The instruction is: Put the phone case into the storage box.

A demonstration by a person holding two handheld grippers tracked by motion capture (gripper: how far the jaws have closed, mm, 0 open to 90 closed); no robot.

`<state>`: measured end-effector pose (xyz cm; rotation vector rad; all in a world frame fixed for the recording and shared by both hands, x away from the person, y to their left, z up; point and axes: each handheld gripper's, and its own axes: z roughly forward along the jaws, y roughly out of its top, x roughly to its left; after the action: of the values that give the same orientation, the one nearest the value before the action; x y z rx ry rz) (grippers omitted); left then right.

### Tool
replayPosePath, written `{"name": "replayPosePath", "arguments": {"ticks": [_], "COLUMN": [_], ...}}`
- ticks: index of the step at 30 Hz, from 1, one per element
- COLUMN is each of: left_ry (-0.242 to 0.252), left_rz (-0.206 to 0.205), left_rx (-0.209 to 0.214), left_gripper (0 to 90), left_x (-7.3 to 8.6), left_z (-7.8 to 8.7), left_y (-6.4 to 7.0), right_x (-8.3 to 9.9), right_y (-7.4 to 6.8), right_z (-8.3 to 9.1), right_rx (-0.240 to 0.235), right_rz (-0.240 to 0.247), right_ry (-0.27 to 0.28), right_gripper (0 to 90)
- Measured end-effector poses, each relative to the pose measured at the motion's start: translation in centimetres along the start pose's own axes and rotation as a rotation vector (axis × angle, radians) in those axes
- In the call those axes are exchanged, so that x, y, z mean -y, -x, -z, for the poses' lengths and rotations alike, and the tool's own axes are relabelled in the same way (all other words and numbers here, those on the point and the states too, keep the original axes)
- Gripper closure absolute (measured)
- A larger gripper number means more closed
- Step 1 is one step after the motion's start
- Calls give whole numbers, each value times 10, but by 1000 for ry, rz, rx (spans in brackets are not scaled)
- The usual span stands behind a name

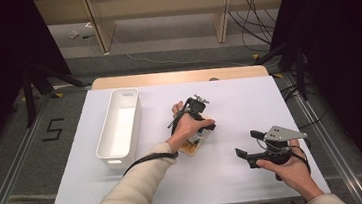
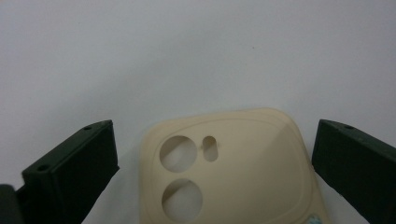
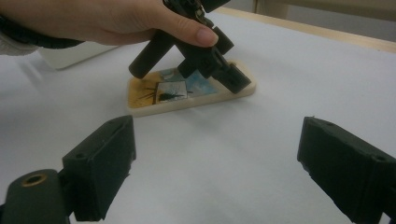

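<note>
beige rubbery phone case (image 2: pixel 229 168) flat mid-counter, camera cutouts up, lying right between left tongs (image 2: pixel 212 154). jaws wide open, straddling its short width, nothing held yet. right tongs (image 3: pixel 215 168) open too, empty, well apart toward right edge. left clearly nearer.

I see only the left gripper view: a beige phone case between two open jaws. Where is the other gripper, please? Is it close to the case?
Observer: No. The right gripper is apart from the phone case, to its right, open, with its jaws pointing toward it.
Operator: Is there a container somewhere?
Observer: Yes, a white bin stands to the left of the case; I see nothing inside it.
Operator: What is on the case's hidden end?
Observer: A printed yellow and blue picture, just beneath the left gripper.
</note>
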<state>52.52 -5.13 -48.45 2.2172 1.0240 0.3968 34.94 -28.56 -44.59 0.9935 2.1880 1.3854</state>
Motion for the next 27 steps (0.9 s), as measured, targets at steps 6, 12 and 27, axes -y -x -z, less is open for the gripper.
{"name": "replayPosePath", "arguments": {"ticks": [6, 12, 27], "left_ry": [-18, -39, -57], "left_rz": [3, 0, 16], "left_rx": [2, 4, 21], "left_gripper": [0, 0, 0], "left_x": [-1, 0, 0], "left_z": [-3, -6, -8], "left_y": [1, 1, -1], "right_x": [0, 0, 0], "right_y": [0, 0, 0], "right_z": [0, 0, 0], "right_rx": [0, -1, -4], "right_rz": [1, 1, 1], "right_ry": [-2, -1, -5], "right_gripper": [123, 123, 124]}}
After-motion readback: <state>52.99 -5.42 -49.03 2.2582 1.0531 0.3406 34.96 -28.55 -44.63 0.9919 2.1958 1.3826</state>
